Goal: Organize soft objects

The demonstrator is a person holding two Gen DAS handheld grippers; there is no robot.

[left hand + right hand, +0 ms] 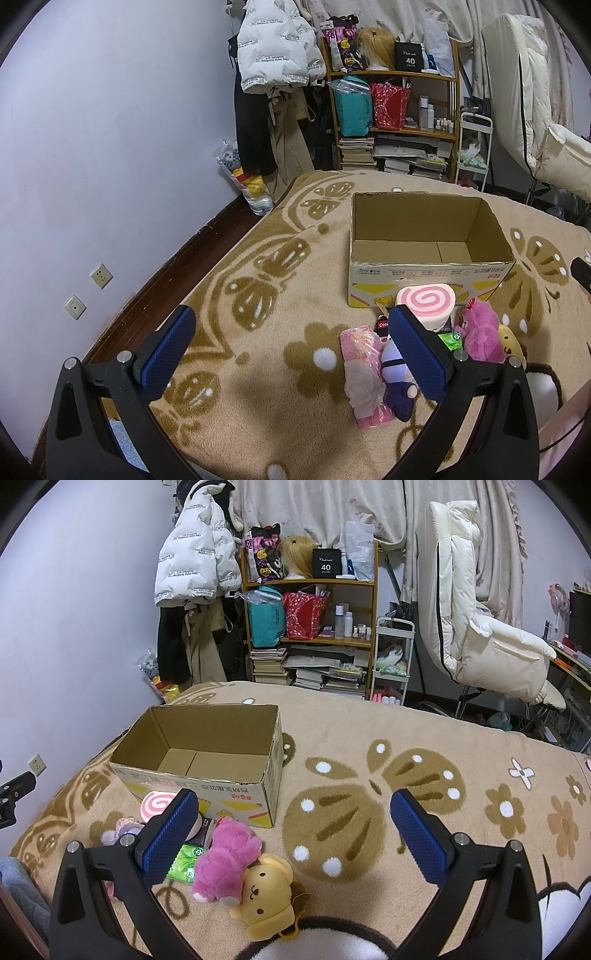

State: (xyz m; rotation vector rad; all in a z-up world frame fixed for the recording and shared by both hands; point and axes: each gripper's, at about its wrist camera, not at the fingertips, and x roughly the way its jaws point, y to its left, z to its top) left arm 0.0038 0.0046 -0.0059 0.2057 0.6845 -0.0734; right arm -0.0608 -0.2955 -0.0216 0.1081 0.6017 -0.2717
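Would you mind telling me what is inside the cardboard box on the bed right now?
The cardboard box holds nothing visible: only its bare bottom flaps show. Its near wall hides the strip of floor just behind it. The pink swirl cushion and pink plush bear lie outside, in front.

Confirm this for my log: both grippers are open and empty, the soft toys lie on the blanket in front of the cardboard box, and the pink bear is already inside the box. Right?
Not quite. The pink bear is not inside the cardboard box; it lies on the blanket in front of it, beside the yellow plush. The right wrist view shows the box interior bare. The rest holds: both grippers, left and right, have jaws apart, holding nothing.
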